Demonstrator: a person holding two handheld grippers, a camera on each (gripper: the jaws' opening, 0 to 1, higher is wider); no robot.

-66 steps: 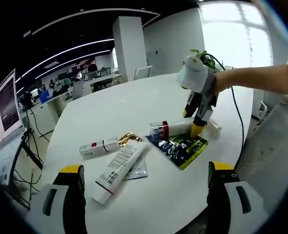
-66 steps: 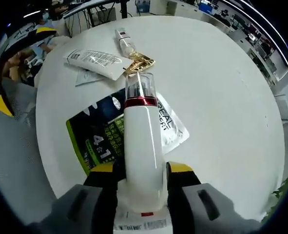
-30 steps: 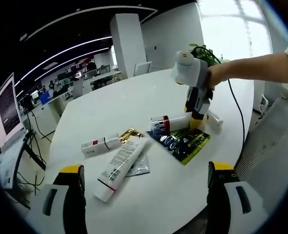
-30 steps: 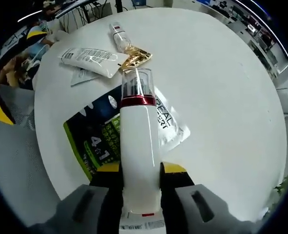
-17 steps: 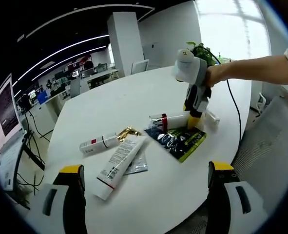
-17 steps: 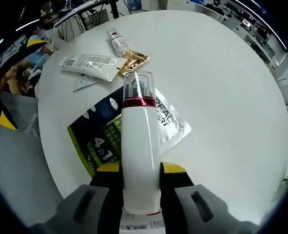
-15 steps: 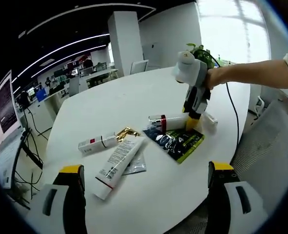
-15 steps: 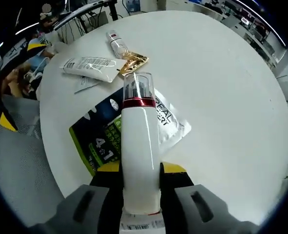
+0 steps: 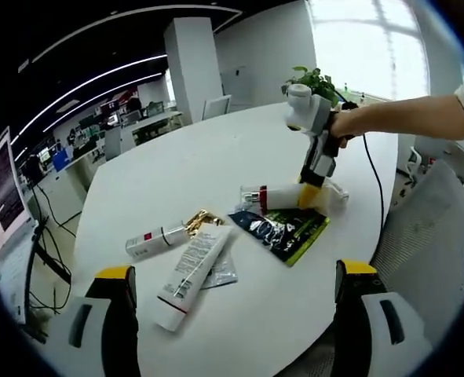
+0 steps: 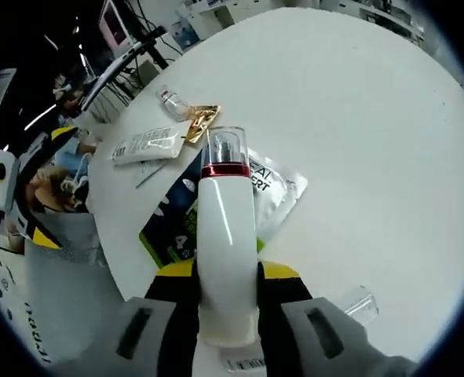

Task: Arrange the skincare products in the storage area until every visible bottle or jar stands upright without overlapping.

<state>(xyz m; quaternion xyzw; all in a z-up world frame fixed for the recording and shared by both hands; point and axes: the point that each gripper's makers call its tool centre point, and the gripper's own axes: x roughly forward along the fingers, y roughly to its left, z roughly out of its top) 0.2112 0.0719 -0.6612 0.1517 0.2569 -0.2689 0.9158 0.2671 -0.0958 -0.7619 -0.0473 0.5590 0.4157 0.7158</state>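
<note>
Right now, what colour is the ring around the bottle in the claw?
Red, just under the clear cap of the white bottle; the right gripper view shows it best.

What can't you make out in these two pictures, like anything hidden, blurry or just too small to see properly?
- White bottle: its base is hidden between the right gripper jaws in the right gripper view.
- Dark green sachet: the bottle partly covers it there, so its print is incomplete.
- White tube: label text too small to read in the left gripper view.
- Silver sachet: mostly hidden under the tube.
</note>
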